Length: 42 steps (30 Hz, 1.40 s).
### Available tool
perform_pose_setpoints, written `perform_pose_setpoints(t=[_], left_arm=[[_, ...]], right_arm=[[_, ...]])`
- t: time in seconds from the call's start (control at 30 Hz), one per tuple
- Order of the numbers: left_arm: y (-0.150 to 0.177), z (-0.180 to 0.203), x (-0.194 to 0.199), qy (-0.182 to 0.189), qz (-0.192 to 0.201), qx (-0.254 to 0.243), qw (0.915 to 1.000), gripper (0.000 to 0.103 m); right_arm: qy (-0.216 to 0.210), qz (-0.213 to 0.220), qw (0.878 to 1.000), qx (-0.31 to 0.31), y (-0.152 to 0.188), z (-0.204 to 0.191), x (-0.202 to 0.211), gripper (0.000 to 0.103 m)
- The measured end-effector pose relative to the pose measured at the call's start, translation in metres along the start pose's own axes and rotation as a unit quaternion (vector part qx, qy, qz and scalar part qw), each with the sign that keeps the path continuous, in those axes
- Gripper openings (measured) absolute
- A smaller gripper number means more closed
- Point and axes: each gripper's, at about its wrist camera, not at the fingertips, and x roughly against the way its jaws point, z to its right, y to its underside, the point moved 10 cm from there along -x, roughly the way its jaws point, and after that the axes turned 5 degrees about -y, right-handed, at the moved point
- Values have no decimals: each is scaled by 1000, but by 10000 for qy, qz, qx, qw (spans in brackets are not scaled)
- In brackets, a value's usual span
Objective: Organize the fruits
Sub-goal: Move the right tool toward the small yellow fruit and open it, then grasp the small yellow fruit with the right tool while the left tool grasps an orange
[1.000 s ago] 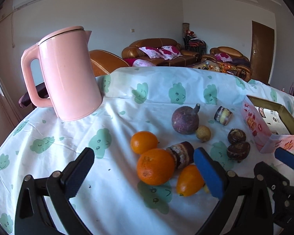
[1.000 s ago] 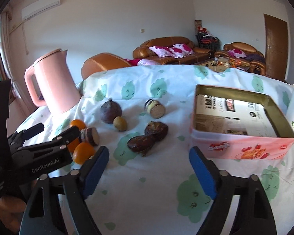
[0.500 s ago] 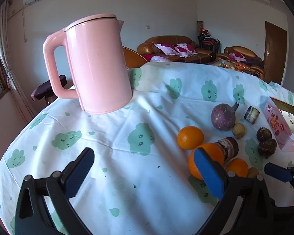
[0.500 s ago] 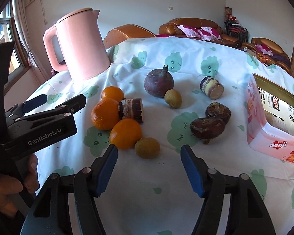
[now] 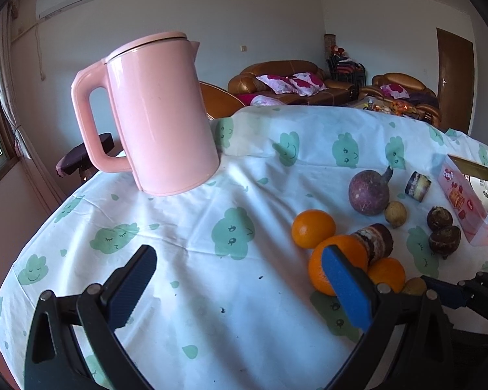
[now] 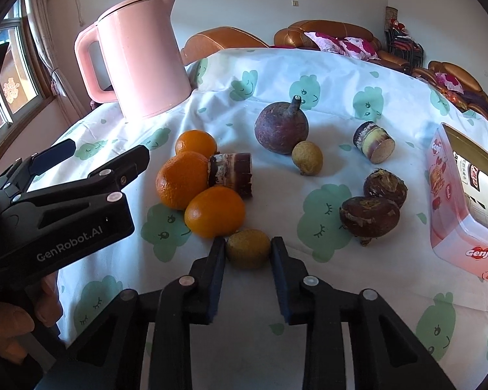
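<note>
- Now my right claw point(image 6: 248, 253) is clenched on the small brown-green fruit point(image 6: 248, 249); both pads press on its sides, and it sits on the worktop point(image 6: 309, 292) near the front edge, touching the nearest orange point(image 6: 214, 211).
- My left claw point(image 5: 237, 289) is released, its jaws wide apart with nothing between them, above the bare cloth toward the left edge of the worktop.
- I judge that this fruit is light and rather firm, with a dull rough skin, so it should not slip easily. But it is round, so the pads must hold it across the widest part, as they do now; lower or higher, it may squirt out.
- It looks not very fragile, but I think a gentle squeeze is enough.
- The other fruits lie in the middle of the worktop: two more oranges with a cut dark piece point(image 6: 232, 172) between them, a big purple fruit point(image 6: 281, 126) with a stem, one small yellow fruit point(image 6: 306, 157), and two dark brown bulbs point(image 6: 369, 216).
- The open pink tin point(image 6: 455, 221) stands at the right edge, and I suppose it is the place for the fruits.
- The pink kettle point(image 6: 143, 58) stands near the far left corner, well apart from my grip.
</note>
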Motion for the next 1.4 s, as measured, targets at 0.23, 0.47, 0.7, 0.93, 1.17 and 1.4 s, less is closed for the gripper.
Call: perform_pose_setpoints(t=[0.23, 0.47, 0.7, 0.93, 1.17, 1.4], left_arm=[[1, 7, 4, -9, 20, -85, 10000, 103], [12, 22, 11, 453, -132, -220, 9986, 103], [35, 28, 23, 1061, -402, -405, 9927, 102], [20, 51, 2, 1229, -652, -250, 9900, 87], [8, 62, -25, 1435, -805, 27, 9864, 78], [17, 53, -39, 1992, -1187, 458, 9717, 68]], right_arm=[[91, 352, 9993, -89, -4, 18, 19, 30], [329, 882, 9953, -217, -11, 42, 46, 30], [661, 1416, 9877, -23, -20, 52, 72, 30], [543, 1508, 9871, -51, -22, 52, 79, 30], [272, 1624, 9862, -195, -20, 57, 87, 30], [95, 1524, 9871, -476, -18, 65, 81, 30]])
